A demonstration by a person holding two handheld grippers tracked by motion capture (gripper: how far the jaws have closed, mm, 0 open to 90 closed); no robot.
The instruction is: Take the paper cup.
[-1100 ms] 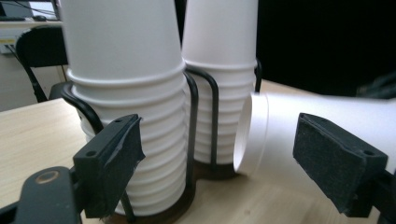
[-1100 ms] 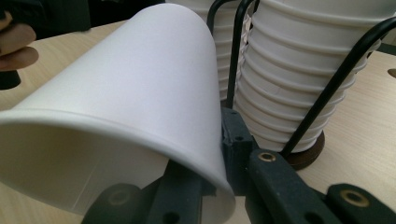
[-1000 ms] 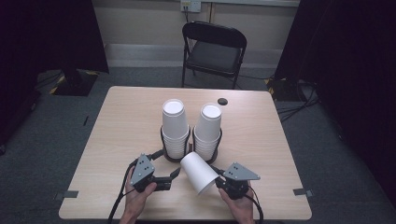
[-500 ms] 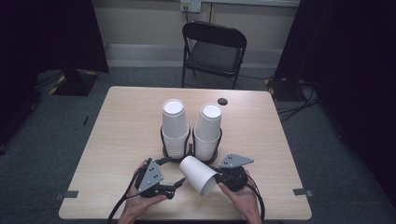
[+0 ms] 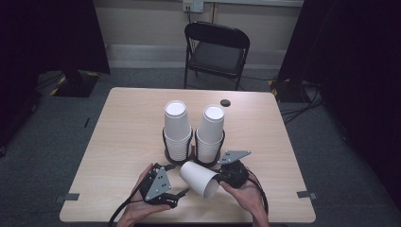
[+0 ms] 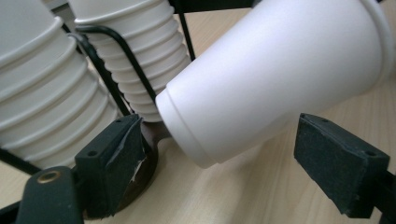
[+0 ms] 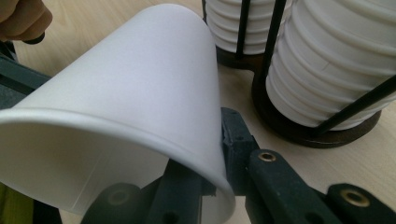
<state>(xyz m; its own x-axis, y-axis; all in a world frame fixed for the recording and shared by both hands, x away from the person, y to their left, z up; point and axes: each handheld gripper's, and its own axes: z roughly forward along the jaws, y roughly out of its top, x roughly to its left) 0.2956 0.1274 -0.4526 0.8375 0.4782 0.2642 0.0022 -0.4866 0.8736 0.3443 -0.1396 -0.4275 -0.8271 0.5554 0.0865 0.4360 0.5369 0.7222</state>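
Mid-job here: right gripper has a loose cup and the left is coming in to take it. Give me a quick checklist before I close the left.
1. Right gripper pinching the rim of the loose cup: ok, one jaw inside, one outside.
2. Left gripper open: ok.
3. Cup's base between the left jaws: ok in the left gripper view, neither pad touching.
4. Cup off the table: cannot tell.
5. Cup clear of the two cup stacks in their wire holder: cannot tell, base sits very close.
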